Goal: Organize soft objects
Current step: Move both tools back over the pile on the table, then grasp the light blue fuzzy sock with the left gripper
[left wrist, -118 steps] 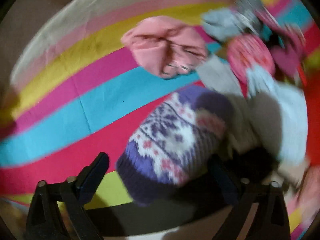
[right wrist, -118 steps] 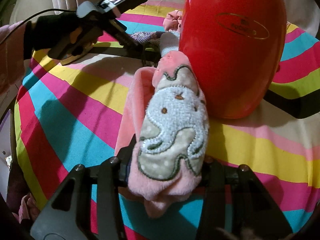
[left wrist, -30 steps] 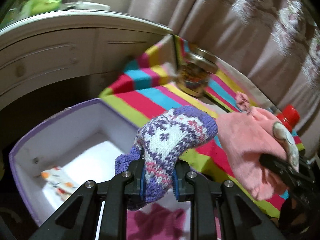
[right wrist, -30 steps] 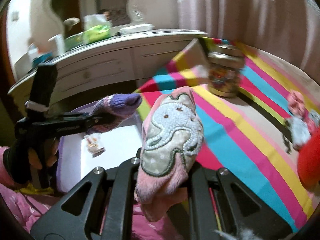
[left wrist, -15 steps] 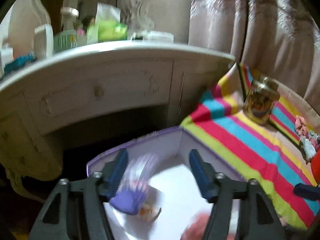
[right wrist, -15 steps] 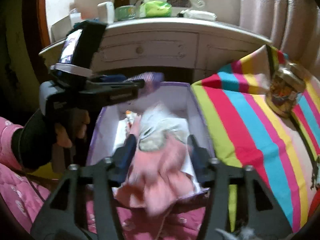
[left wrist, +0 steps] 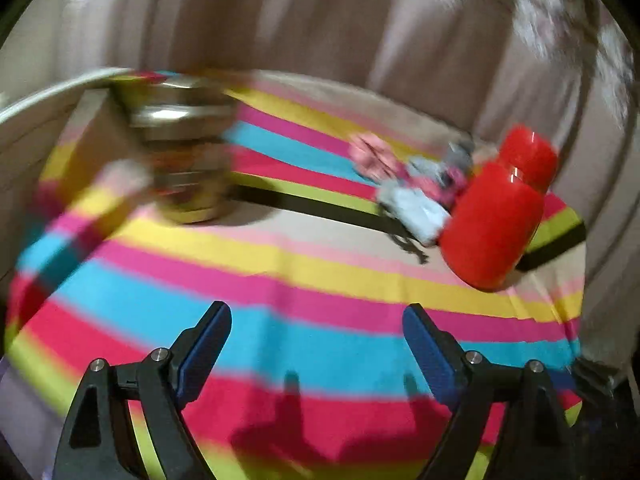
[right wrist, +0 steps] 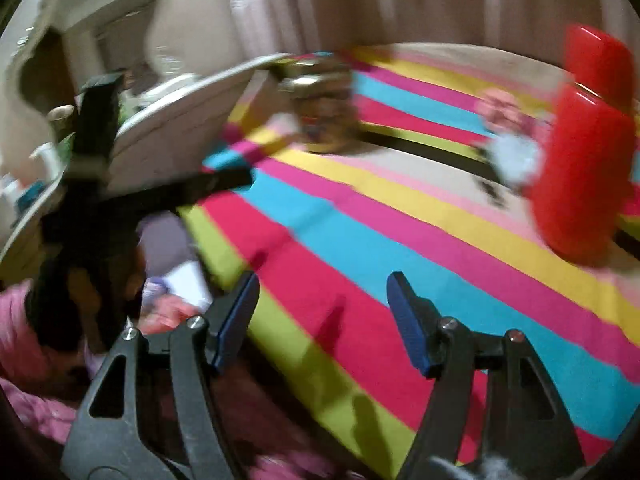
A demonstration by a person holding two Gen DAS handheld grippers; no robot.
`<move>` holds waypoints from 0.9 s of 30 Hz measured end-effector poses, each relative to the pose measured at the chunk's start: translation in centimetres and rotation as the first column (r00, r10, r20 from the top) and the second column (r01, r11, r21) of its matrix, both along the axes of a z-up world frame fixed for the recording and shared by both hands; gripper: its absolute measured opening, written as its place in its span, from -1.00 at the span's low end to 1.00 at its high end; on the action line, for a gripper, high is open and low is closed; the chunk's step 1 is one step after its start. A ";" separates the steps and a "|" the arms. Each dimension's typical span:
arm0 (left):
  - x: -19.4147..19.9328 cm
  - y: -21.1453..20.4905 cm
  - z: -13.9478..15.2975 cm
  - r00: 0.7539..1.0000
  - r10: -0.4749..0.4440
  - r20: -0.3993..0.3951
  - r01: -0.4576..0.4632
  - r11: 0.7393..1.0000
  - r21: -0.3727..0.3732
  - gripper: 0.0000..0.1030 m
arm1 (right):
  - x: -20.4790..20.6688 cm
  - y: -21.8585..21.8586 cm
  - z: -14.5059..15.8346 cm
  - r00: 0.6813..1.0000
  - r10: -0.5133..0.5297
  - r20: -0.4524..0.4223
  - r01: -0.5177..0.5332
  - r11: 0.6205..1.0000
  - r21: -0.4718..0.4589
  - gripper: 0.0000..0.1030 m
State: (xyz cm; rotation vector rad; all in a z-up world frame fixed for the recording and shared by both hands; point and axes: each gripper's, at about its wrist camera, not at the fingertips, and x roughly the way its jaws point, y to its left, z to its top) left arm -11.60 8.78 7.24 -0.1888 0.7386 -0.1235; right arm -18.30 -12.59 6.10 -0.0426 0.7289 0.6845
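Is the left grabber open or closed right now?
Open. The left gripper has its two blue fingers spread wide, with only striped cloth showing between them.

A metal tin [left wrist: 182,152] stands far left on the striped cloth [left wrist: 320,280]; the soft-toy pile [left wrist: 408,188] lies right of it, touching the jug [left wrist: 496,216].

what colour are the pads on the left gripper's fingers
Blue pads on black fingers, clearest in the left wrist view.
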 end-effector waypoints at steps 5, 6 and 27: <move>11.3 -3.8 -1.4 0.991 -0.077 -0.107 0.056 0.981 -0.186 0.71 | 0.4 -6.1 -1.5 0.989 -0.147 -0.029 0.147 0.989 0.006 0.35; 13.6 -4.9 -1.3 0.992 -0.081 -0.095 0.061 0.979 -0.195 0.71 | 0.6 -7.1 -1.6 0.984 -0.179 -0.016 0.179 0.984 0.009 0.35; 17.8 -8.2 -0.8 0.967 -0.241 0.081 0.247 0.965 -0.084 -0.78 | 8.2 -22.8 -1.0 0.817 -0.576 0.024 0.576 0.817 -0.017 0.37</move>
